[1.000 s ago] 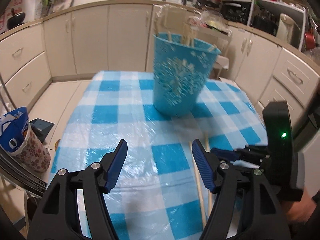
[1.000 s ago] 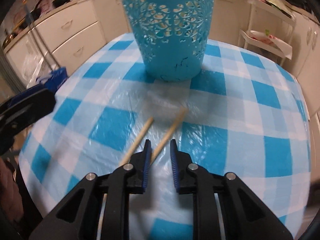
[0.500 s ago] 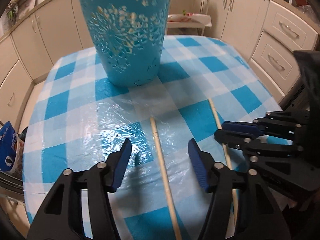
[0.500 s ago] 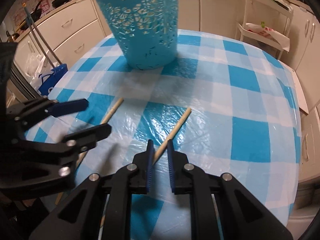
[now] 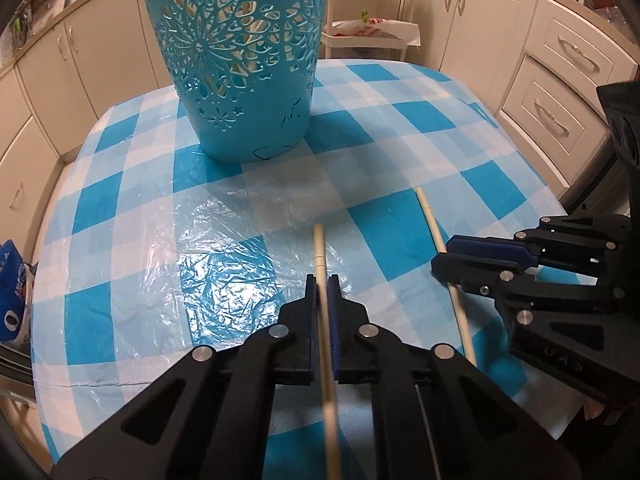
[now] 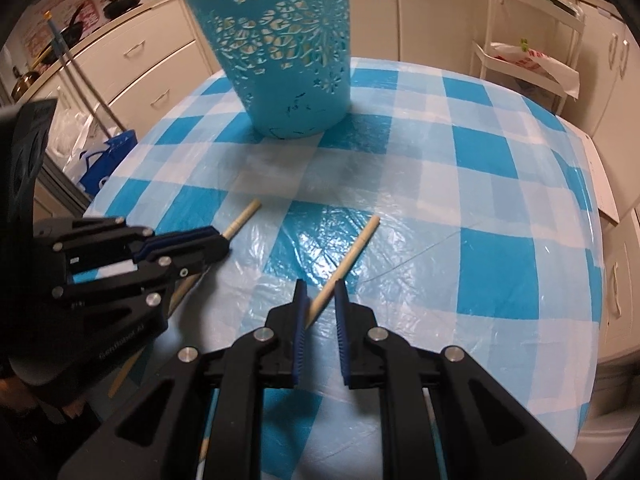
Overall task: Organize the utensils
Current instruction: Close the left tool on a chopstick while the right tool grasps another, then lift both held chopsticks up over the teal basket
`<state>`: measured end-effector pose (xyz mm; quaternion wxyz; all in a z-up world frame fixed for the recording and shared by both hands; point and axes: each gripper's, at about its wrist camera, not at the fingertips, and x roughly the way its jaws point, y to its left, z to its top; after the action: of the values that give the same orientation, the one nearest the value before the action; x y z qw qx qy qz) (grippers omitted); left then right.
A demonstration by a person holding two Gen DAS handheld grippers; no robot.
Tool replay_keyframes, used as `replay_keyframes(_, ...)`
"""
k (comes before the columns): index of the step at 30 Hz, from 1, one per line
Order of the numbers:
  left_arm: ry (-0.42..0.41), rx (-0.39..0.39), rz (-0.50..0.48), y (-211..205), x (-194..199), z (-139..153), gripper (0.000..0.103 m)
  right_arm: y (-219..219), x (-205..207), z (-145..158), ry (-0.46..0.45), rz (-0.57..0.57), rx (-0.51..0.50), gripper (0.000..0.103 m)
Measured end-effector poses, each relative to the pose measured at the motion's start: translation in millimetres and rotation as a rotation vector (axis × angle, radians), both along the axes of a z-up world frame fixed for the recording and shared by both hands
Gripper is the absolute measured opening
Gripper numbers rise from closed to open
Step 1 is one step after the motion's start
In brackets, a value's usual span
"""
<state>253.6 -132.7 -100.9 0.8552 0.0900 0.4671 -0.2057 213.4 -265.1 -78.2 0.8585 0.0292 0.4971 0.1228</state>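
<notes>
On checked tablecloth (image 5: 120,208): blue basket (image 5: 240,60); cream cabinets (image 5: 560,60) around.

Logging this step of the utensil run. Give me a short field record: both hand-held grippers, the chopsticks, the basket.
left hand-held gripper: shut on the left chopstick
right hand-held gripper: narrowly open, right chopstick between its jaws
chopsticks: both low over the checked tablecloth, side by side, apart
basket: blue, upright, beyond both chopsticks, pale sticks visible through its cut-outs
</notes>
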Motion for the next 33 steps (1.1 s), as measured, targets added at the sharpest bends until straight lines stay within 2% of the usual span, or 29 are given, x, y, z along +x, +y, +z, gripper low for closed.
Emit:
replay_keyframes(5, -0.018, -0.007, 0.03, 9, -2, 3, 0.005, 4, 6, 0, 0.005, -0.019, 0.0, 0.016)
replay_keyframes(10, -0.021, -0.01, 0.046, 15, 0, 4, 0.005, 18, 6, 1, 0.016, 0.081, -0.025, 0.016)
replay_keyframes(13, 0.002, -0.004, 0.048, 18, 3, 1, 0.005, 16, 8, 2, 0.02, 0.056, -0.034, 0.016)
replay_keyframes(16, 0.004, 0.008, 0.043, 16, 3, 0, 0.006, 15, 11, 1, 0.034, 0.034, -0.035, 0.02)
replay_keyframes(19, -0.006, 0.025, 0.036, 13, 3, 0, 0.006, 24, 8, 0, 0.021, 0.034, -0.093, 0.021)
replay_keyframes(21, -0.006, 0.022, 0.023, 13, 4, 0, 0.005, 29, 5, 0, 0.009, 0.045, -0.114, 0.014)
replay_keyframes(24, 0.034, -0.065, 0.015, 22, 8, 3, 0.005, 21, 4, 0, 0.019, 0.026, -0.047, 0.006)
replay_keyframes(26, -0.003, -0.142, 0.028, 36, 8, 17, 0.005, 11, 3, -1, 0.024, -0.002, 0.034, 0.006)
replay_keyframes(27, -0.043, -0.217, 0.032, 47, 6, 31, 0.005, 4, 2, -2, 0.024, -0.023, 0.088, 0.006)
replay_keyframes(30, -0.168, -0.357, 0.031, 69, 1, 65, 0.005, -15, -2, -2, -0.003, -0.084, 0.238, 0.006)
replay_keyframes(31, -0.222, -0.424, 0.032, 78, 0, 80, 0.005, -21, -4, -1, -0.014, -0.103, 0.274, 0.006)
replay_keyframes(33, -0.307, -0.491, 0.043, 88, 1, 103, 0.005, -30, -5, 0, -0.038, -0.14, 0.325, 0.006)
